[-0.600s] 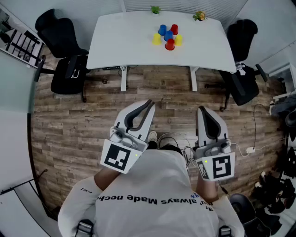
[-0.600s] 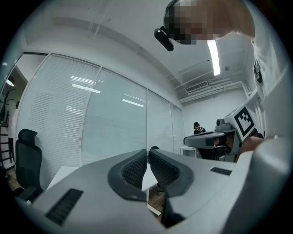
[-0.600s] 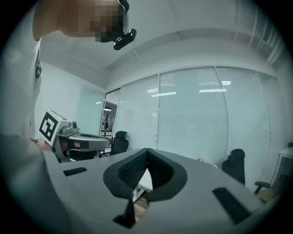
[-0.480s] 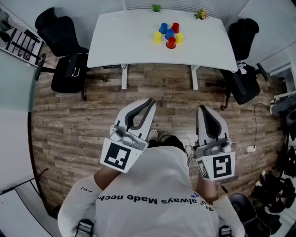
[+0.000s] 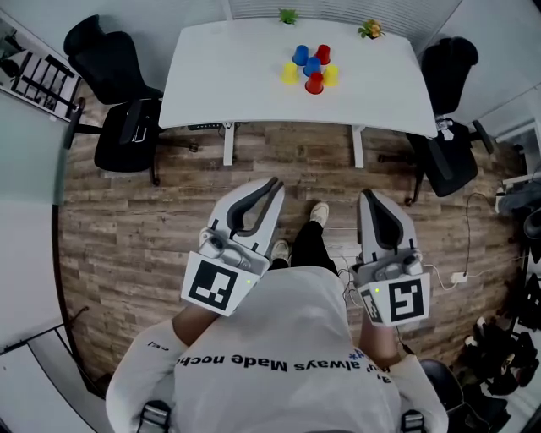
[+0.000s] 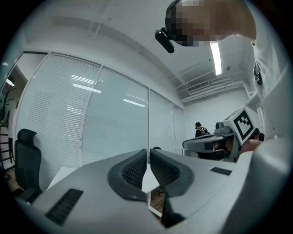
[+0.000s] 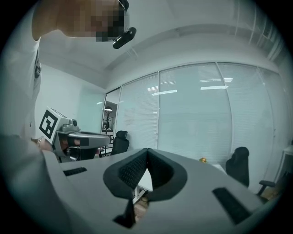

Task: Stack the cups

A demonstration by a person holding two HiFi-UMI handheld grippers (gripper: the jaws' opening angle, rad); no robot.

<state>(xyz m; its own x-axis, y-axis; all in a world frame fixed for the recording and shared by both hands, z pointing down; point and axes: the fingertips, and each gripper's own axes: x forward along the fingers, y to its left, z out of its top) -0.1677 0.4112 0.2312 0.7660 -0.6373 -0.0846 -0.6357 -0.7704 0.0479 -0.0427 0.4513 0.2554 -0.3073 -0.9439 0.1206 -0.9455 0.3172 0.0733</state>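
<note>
The cups [image 5: 312, 66] are small, round and plain-coloured: two blue, two red and two yellow. They sit in a tight cluster, touching or nearly so, toward the far edge of a smooth white desk [image 5: 228, 80] with rounded corners. Whether they stand upright or mouth-down cannot be told. Two small leafy plants [image 5: 288, 16] sit at the desk's back edge. A black padded chair [image 5: 110, 76] stands at its left end and another black chair [image 5: 445, 101] at its right. The floor [image 5: 144, 211] between the desk and the person is brown wood plank with a streaky grain. Both grippers are held level over this floor, well apart from the cups. The left gripper [image 5: 274, 186] has curved grey plastic arms, and its ribbed black pads are pressed together with nothing between them. The right gripper [image 5: 366, 200] is the same shape, and its jaws are likewise closed on nothing. Each carries a white cube [image 5: 221, 283] printed with black square markers.
</note>
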